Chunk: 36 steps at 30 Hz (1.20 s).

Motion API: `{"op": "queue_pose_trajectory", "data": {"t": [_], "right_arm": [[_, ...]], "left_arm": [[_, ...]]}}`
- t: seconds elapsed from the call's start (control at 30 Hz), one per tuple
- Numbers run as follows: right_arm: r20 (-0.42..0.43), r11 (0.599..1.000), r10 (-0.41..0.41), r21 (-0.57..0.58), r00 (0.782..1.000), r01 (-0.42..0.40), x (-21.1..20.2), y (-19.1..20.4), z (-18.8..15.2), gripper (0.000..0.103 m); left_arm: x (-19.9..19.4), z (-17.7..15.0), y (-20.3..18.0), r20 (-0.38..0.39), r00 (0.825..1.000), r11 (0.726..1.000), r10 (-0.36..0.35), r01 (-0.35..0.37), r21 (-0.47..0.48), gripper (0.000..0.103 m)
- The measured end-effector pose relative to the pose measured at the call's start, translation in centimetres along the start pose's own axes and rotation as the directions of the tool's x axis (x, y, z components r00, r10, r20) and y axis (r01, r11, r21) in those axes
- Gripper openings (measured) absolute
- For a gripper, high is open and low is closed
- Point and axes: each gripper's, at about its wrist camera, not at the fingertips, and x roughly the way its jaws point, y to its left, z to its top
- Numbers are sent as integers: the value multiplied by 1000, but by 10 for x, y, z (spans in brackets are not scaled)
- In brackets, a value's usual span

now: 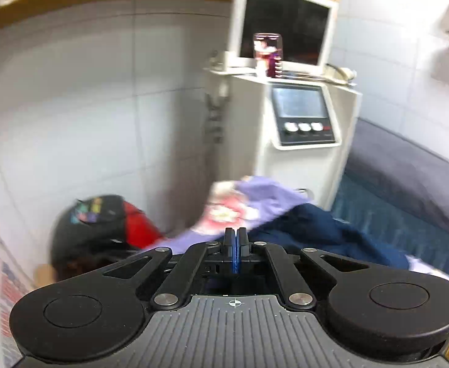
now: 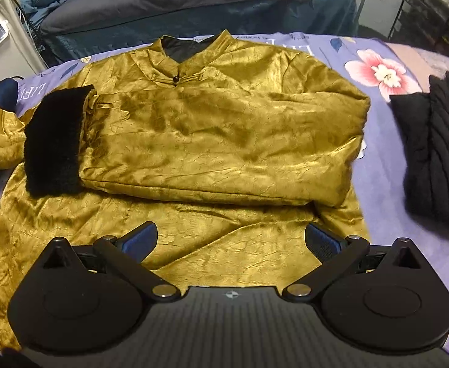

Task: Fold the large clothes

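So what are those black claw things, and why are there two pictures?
A person holds a grabbing tool in each hand, and each tool carries a camera looking along its jaws. One picture is from the left gripper: its jaws are shut with nothing between them, and it points at a white machine. The other is from the right gripper: jaws open, holding nothing, above a gold jacket on a purple sheet. One sleeve is folded across it. Black clothes lie beside.

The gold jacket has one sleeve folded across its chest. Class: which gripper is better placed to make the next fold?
Probably the right gripper: it hangs open just above the gold jacket near the hem. The left gripper is shut, empty, and faces the wall.
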Motion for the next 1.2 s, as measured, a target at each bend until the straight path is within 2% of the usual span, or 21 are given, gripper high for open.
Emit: {"op": "queue_pose_trajectory", "data": {"t": [0.03,0.07,0.13,0.17,0.23,0.3,0.37,0.47,0.57,0.7,0.9,1.03,1.17,1.2], "right_arm": [[-2,1000,7,2,1000,-7,1,3,-1,102],[-5,1000,13,2,1000,-13,2,6,-1,102],[-10,1000,23,-2,1000,-23,3,12,-3,102],[-13,1000,28,-6,1000,-28,4,15,-3,102],[-19,999,32,-19,999,-32,4,20,-5,102],[-22,999,29,-33,999,-29,5,23,-6,102],[-26,999,22,-43,999,-23,5,25,-5,102],[-22,999,12,-48,1000,-13,4,24,-5,102],[-15,999,5,-50,1000,-6,1,23,-5,102],[-11,999,-7,-44,1000,7,-2,20,-10,102],[-21,999,-38,-14,999,38,-3,7,-21,102],[-28,998,-55,14,998,55,-1,-3,-25,102],[-39,998,-53,43,998,55,2,-8,-26,102],[-41,997,-52,49,998,54,3,-8,-26,101]], "left_arm": [[4,0,6,-24,1000,1000,9,-9,13,32],[9,-4,12,-59,998,1000,2,-1,7,43],[14,-20,22,-124,991,997,-53,45,-70,77],[18,-31,27,-145,985,989,-98,79,-127,102],[24,-57,31,-169,971,959,-170,124,-254,103],[30,-80,30,-182,951,912,-250,168,-374,103],[38,-95,25,-188,936,866,-298,182,-467,103],[50,-103,15,-185,941,833,-283,146,-533,103],[60,-104,10,-182,947,827,-263,125,-548,103],[82,-102,2,-245,937,837,-249,81,-542,103],[94,-108,3,-260,935,810,-240,45,-585,103],[90,-106,0,-270,940,843,-206,30,-538,103],[79,-100,3,-243,947,852,-211,56,-521,84],[76,-97,3,-235,949,853,-212,63,-518,82]]}}
